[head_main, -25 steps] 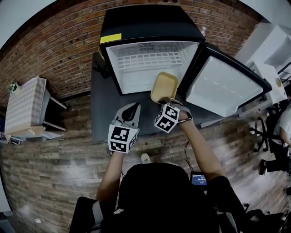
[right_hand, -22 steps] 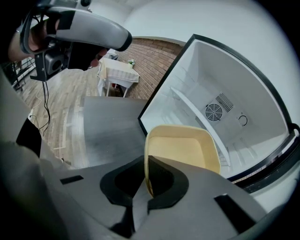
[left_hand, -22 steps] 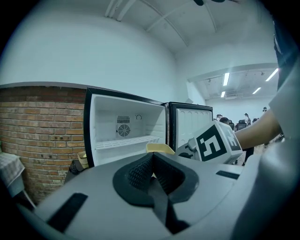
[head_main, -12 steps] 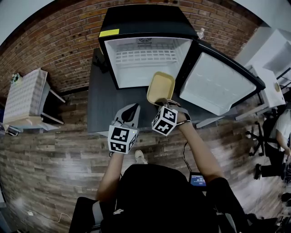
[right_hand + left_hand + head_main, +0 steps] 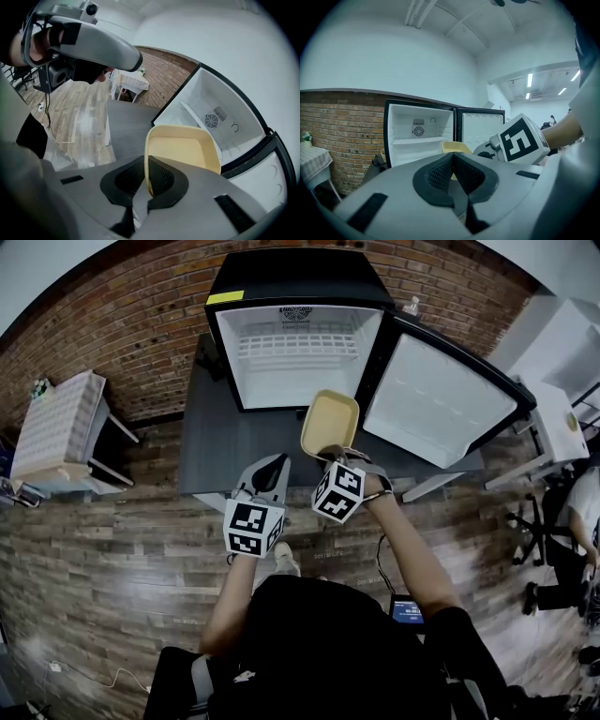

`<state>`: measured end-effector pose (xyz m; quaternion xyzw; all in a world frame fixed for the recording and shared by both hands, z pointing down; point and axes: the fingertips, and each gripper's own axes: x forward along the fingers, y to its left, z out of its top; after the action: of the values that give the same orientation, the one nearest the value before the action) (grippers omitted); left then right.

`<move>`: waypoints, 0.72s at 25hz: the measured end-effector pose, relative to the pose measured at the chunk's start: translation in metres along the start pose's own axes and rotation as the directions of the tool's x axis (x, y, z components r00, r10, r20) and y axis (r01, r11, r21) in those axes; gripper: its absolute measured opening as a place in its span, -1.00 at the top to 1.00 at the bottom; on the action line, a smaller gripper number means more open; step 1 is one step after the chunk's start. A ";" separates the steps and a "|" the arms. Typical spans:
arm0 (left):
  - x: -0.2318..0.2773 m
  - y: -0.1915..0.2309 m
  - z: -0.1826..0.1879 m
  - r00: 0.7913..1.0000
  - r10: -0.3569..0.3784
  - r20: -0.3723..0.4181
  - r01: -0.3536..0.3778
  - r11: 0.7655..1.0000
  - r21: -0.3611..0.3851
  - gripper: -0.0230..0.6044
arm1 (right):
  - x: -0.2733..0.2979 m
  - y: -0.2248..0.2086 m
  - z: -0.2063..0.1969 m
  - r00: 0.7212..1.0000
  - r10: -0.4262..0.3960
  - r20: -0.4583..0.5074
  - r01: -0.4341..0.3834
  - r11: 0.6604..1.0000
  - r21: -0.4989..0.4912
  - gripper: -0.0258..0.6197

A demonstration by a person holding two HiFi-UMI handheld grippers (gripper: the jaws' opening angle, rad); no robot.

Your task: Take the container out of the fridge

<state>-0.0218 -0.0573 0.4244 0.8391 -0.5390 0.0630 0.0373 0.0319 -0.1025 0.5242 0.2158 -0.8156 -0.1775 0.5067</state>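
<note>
the right tongs [image 5: 147, 180] are clamped on the near rim of the yellow container [image 5: 183, 145], one pad inside the wall and one outside, so the container juts forward from them with its open side up. it is already clear of the fridge [image 5: 223, 352] and hangs just ahead of the right tongs over the dark tabletop [image 5: 225, 460]. the empty fridge cavity lies beyond it, and the open door [image 5: 441, 399] stands off to the right of those tongs. the left tongs [image 5: 452, 169] are pressed together with nothing between them, beside and to the left of the right pair, apart from the container.

the risk, as i judge it, lies in the grip. a thin wall pinched at one edge leaves the whole container levered out in front. a quick swing or a roll of the wrist could let it pivot or slip from the pads and drop onto the tabletop. a swing rightward could also knock it against the door. the left tongs give no support beneath.
</note>
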 end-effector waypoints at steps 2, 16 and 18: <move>-0.006 -0.009 0.001 1.000 0.002 0.002 -0.002 1.000 0.002 0.88 | -0.008 0.006 -0.002 1.000 0.000 0.006 0.001 1.000 -0.006 0.77; -0.051 -0.050 -0.004 1.000 0.008 0.012 -0.008 1.000 0.019 0.88 | -0.043 0.047 -0.003 0.999 -0.013 0.035 0.014 0.999 -0.031 0.77; -0.054 -0.053 -0.005 1.000 0.006 0.013 -0.007 1.000 0.021 0.88 | -0.047 0.050 -0.003 0.999 -0.015 0.038 0.017 0.999 -0.032 0.77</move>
<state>0.0038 0.0142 0.4212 0.8381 -0.5413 0.0633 0.0246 0.0443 -0.0355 0.5154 0.2108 -0.8202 -0.1986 0.4933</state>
